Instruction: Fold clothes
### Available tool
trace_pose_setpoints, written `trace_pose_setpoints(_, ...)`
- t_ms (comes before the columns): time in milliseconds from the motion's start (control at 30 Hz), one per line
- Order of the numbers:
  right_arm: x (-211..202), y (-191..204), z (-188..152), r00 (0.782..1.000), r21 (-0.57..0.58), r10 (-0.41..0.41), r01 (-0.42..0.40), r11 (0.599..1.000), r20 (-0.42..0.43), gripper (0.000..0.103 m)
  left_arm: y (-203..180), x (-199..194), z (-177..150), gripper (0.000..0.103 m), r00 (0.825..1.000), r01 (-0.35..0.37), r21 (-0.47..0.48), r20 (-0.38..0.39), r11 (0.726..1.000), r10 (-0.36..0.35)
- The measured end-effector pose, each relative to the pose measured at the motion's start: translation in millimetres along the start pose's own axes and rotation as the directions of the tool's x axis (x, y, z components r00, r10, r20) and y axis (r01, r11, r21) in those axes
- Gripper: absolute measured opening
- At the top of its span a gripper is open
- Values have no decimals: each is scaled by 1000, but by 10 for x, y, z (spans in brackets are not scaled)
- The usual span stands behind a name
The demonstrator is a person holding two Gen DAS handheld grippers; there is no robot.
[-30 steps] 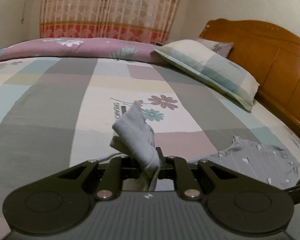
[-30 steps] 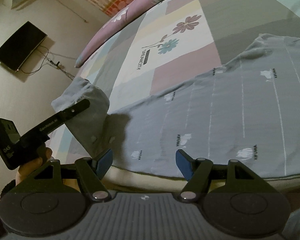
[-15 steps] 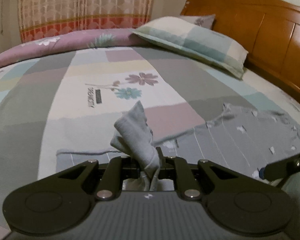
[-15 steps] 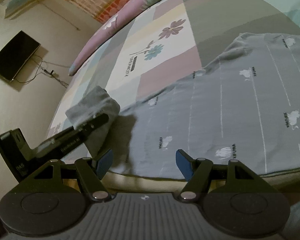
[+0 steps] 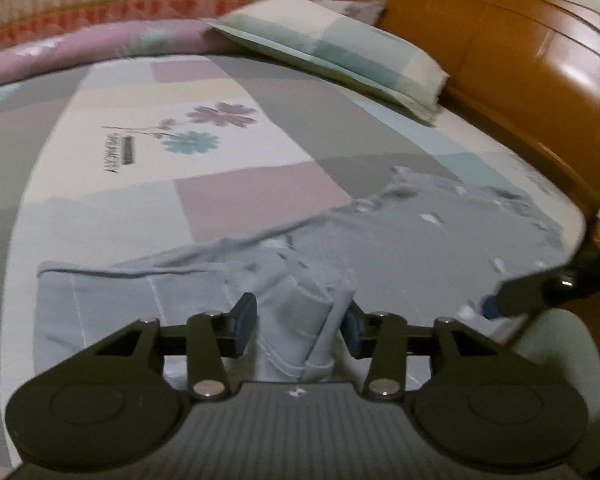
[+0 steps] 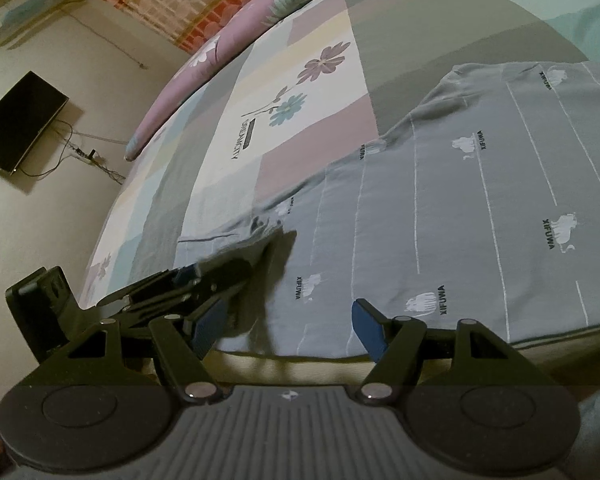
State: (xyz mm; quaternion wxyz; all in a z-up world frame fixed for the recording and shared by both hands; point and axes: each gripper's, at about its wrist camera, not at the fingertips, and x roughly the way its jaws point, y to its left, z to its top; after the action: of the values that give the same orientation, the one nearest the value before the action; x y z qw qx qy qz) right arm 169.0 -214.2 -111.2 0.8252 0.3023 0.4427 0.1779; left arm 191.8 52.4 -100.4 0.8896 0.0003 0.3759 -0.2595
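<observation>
A grey garment with thin white stripes and small prints lies spread along the near edge of the bed. One end of it is folded back onto itself, and a loose fold sits between the jaws of my left gripper. Those jaws are opening; the left pad stands clear of the cloth and the fold leans against the right one. In the right wrist view the garment fills the right half. My right gripper hangs open over the garment's near hem, holding nothing. The left gripper shows low on the cloth at its left.
The patchwork bedsheet with a flower print stretches beyond the garment. A pillow lies by the wooden headboard, and a purple rolled quilt lines the far side. A dark screen hangs on the wall at left.
My left gripper has come down to the bed with the bunched cloth, and its jaws have parted. The bunch that stood upright now lies slumped on the garment. The right gripper has stayed put.
</observation>
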Motion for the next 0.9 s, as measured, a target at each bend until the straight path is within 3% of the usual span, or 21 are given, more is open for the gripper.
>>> trace_pose_setpoints(100, -23, -6, 4, 1000, -5, -2, 2, 1000, 5, 74, 71, -231, 57, 46, 999, 35, 22, 17, 999, -35)
trace_pose_setpoints(167, -40, -10, 8, 1000, -14, -5, 5, 1000, 13, 74, 179, -434, 117, 50, 998, 6, 51, 55, 999, -9)
trace_pose_setpoints(300, -13, 63, 20, 1000, -66, -9, 10, 998, 19, 74, 443, -563, 141, 55, 987, -152, 70, 55, 986, 148)
trace_pose_setpoints(433, 98, 310, 31, 1000, -189, 6, -3, 982, 17, 74, 692, -409, -60, 55, 992, -128, -17, -12, 992, 128)
trace_pose_setpoints(567, 229, 541, 6, 1000, -283, 15, -11, 959, 14, 74, 746, -340, -323, 58, 993, -104, -11, -50, 995, 103)
trace_pose_setpoints(733, 477, 559, 32, 998, -297, 50, -57, 953, -29, 42, 741, -608, -324, 58, 991, -133, -15, 8, 991, 133)
trace_pose_setpoints(900, 754, 416, 16, 997, -214, 28, -44, 976, -78, 41, 615, -722, -446, 59, 985, -170, 104, 37, 980, 167)
